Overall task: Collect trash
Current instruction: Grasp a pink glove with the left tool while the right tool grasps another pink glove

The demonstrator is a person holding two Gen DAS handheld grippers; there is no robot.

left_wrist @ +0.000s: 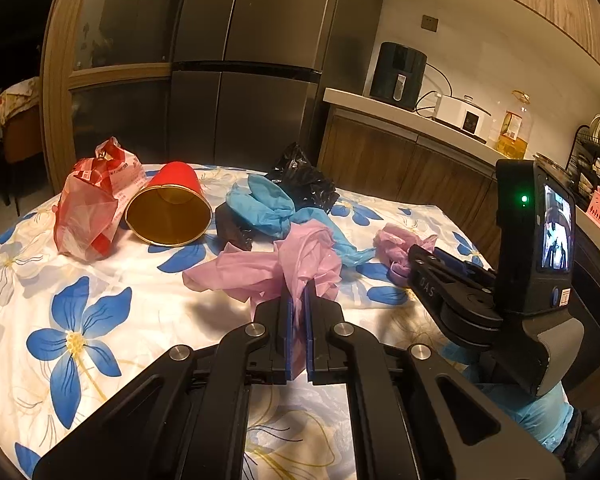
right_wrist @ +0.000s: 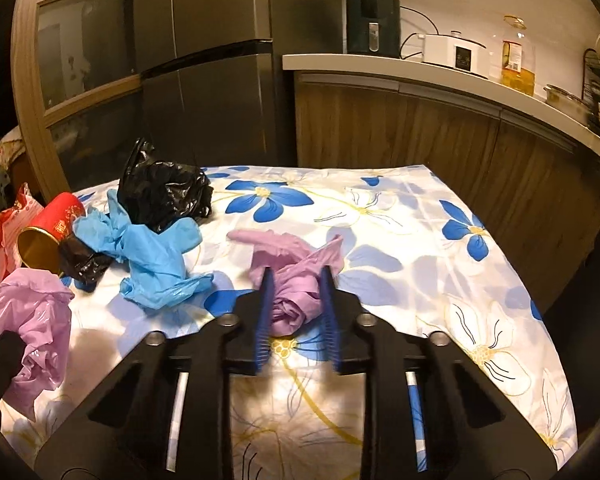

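My left gripper [left_wrist: 299,300] is shut on a crumpled pink plastic bag [left_wrist: 260,268], which also shows in the right wrist view [right_wrist: 32,320]. My right gripper [right_wrist: 298,284] is open, its jaws on either side of a second crumpled pink bag [right_wrist: 296,272] that lies on the flowered tablecloth [right_wrist: 400,240]; that bag also shows in the left wrist view [left_wrist: 400,248]. A blue bag [right_wrist: 156,256], a black bag [right_wrist: 164,192], a red cup [left_wrist: 168,212] on its side and a red-white wrapper [left_wrist: 92,204] lie further back.
A dark fridge [right_wrist: 220,60] stands behind the table. A counter [right_wrist: 420,72] on the right holds an air fryer [right_wrist: 372,24], a white cooker [right_wrist: 456,54] and an oil bottle [right_wrist: 516,56]. A dark bin [right_wrist: 596,300] stands at the table's right edge.
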